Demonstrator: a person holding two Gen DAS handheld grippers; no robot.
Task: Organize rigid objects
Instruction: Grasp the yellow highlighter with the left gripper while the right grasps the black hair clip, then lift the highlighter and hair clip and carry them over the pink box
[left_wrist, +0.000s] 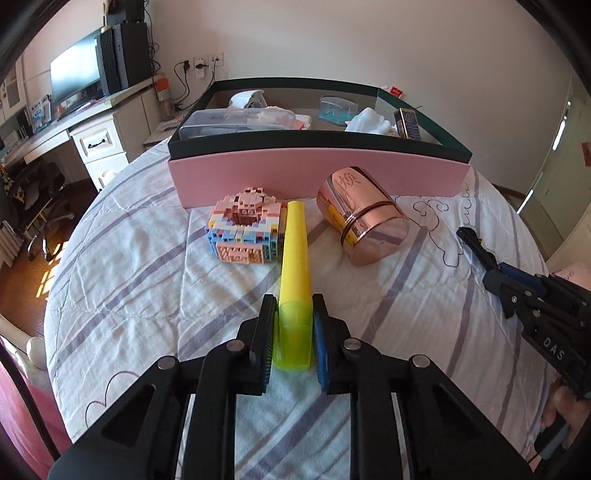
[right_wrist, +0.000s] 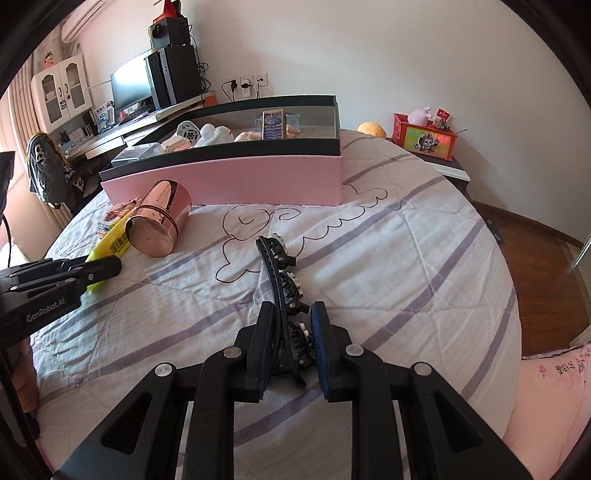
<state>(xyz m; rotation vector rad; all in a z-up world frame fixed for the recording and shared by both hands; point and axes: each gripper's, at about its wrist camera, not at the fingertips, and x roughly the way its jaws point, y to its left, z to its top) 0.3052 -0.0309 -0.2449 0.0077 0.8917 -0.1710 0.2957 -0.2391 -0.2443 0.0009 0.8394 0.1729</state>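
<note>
My left gripper (left_wrist: 293, 317) is shut on the near end of a long yellow tube (left_wrist: 294, 254) that lies on the bed and points toward the pink box (left_wrist: 317, 173). A pastel brick model (left_wrist: 245, 230) lies left of the tube and a rose-gold tin (left_wrist: 364, 218) lies on its side to the right. My right gripper (right_wrist: 290, 332) is shut on a black hair clip (right_wrist: 277, 273), which also shows in the left wrist view (left_wrist: 476, 251). The tin (right_wrist: 159, 225) and tube (right_wrist: 110, 243) show at the left in the right wrist view.
The pink box (right_wrist: 229, 181) holds several items, among them a clear case (left_wrist: 236, 122), a white cloth (left_wrist: 369, 122) and a blue packet (right_wrist: 273, 123). The striped quilt (left_wrist: 147, 277) covers the bed. A desk with a monitor (left_wrist: 74, 70) stands left, a nightstand (right_wrist: 443, 162) right.
</note>
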